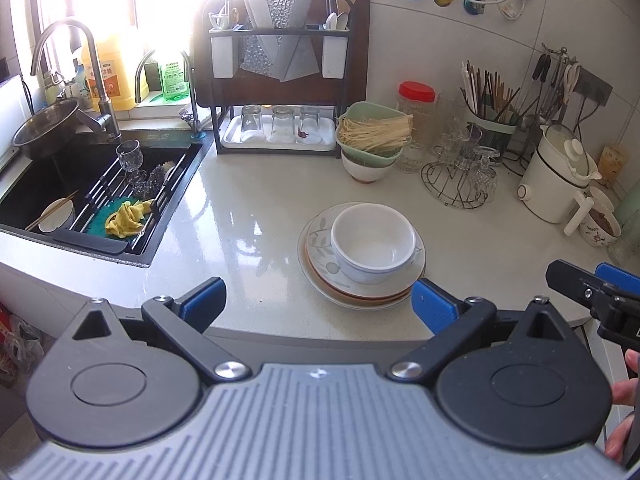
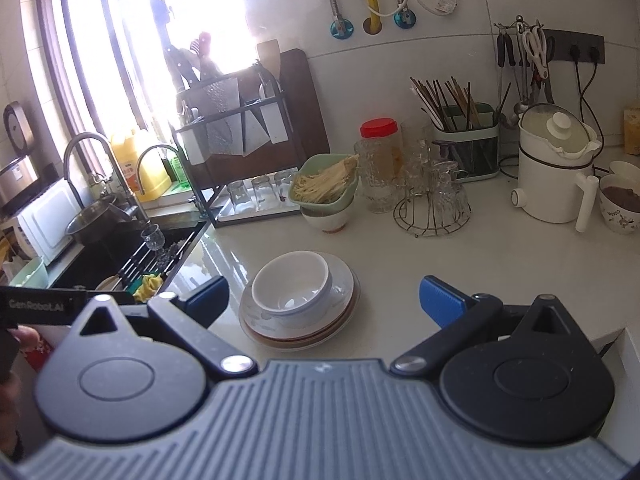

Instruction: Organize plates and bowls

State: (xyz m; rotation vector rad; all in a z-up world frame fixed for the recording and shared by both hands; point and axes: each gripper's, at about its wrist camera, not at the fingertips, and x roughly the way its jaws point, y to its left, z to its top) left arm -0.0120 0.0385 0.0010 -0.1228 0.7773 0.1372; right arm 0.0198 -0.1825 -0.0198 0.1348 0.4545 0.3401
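Observation:
A white bowl (image 1: 374, 242) sits on a stack of plates (image 1: 320, 236) with a leaf pattern, near the front edge of the white counter. The same bowl (image 2: 291, 282) and plates (image 2: 344, 280) show in the right wrist view. My left gripper (image 1: 318, 300) is open, held back at the counter's front edge, its right blue pad just in front of the plates. My right gripper (image 2: 324, 300) is open too, a little to the right of the stack, with nothing between its fingers. Its tip (image 1: 592, 284) appears at the right edge of the left wrist view.
A black sink (image 1: 92, 184) with a rack, a wine glass, a cloth and a bowl with chopsticks lies at the left. A green basket of noodles (image 1: 374, 132) sits on a bowl behind. Glass holder (image 1: 460, 176), white kettle (image 1: 560, 176), chopstick caddy and dish rack (image 1: 280, 80) line the back.

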